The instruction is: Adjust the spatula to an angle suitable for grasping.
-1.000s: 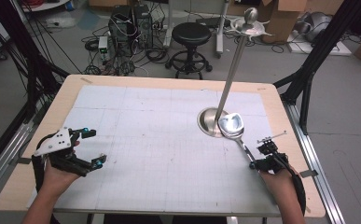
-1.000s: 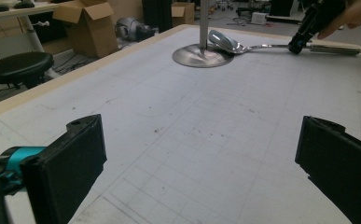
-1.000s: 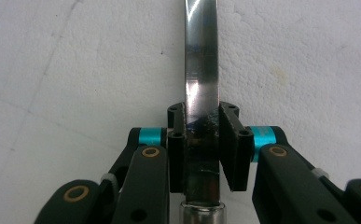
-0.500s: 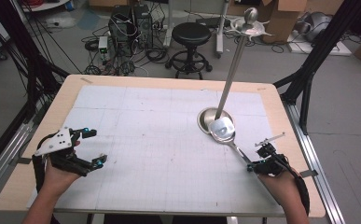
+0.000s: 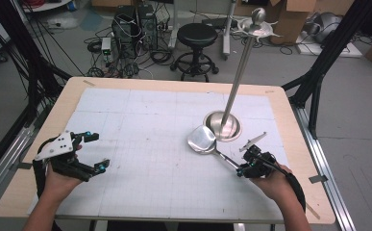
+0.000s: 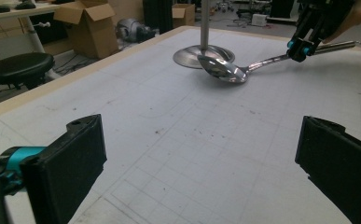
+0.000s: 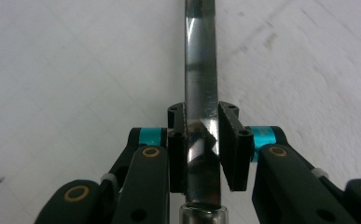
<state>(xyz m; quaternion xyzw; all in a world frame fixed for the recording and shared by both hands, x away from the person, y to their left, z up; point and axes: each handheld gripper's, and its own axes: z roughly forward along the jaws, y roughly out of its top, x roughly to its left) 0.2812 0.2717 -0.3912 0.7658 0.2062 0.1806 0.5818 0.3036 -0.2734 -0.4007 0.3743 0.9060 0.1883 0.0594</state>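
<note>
Right gripper: jaws clamped on the flat handle of a shiny steel ladle.
Ladle direction: handle runs from the jaws up-left, bowl beside the round steel base of a tall stand, above the white tabletop.
Left gripper: jaws wide apart, holding nothing, well apart from the ladle.

Right claw clamps ladle handle – bowl beside stand base; left claw open, apart.
</note>
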